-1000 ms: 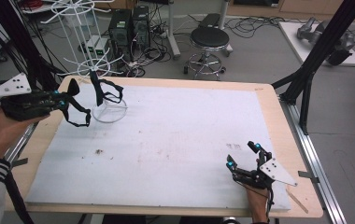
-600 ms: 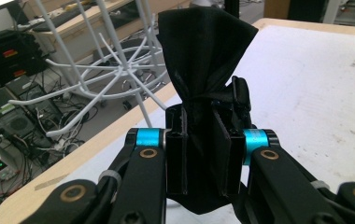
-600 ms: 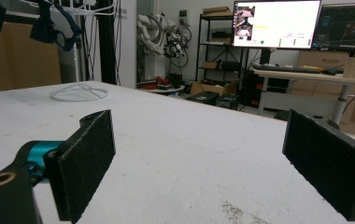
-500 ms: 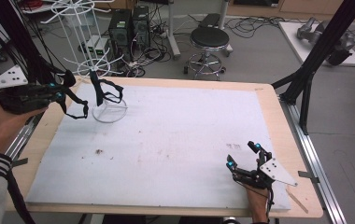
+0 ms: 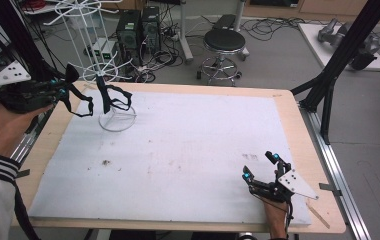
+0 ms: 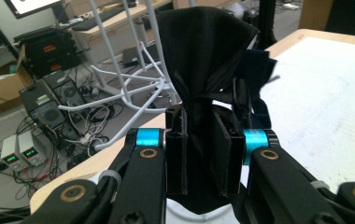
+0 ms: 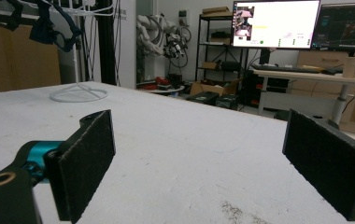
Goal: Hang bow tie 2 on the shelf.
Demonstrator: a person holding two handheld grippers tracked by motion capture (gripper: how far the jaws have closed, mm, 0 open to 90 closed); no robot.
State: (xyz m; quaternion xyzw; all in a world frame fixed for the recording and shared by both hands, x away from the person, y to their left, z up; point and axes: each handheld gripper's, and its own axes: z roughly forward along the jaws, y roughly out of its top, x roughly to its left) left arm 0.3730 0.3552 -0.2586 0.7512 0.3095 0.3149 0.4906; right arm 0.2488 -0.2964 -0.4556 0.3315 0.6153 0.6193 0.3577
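My left gripper hangs over the table's far left corner, shut on a black cloth piece whose thin strap loops down below it. In the left gripper view the black cloth is pinched between the two pads, with my left gripper closed tight around it. A second black strappy garment hangs on a white wire stand just right of that gripper. My right gripper rests open near the front right edge, and the right gripper view shows nothing between the pads of my right gripper.
A white mat covers the wooden table. The stand's ring base sits at the far left of the mat. Behind the table are a stool, computer cases and cables on the floor. A black frame post rises at the right.
My left gripper has drawn slightly left and up, away from the wire stand, taking the black cloth along. The right gripper has stayed still.
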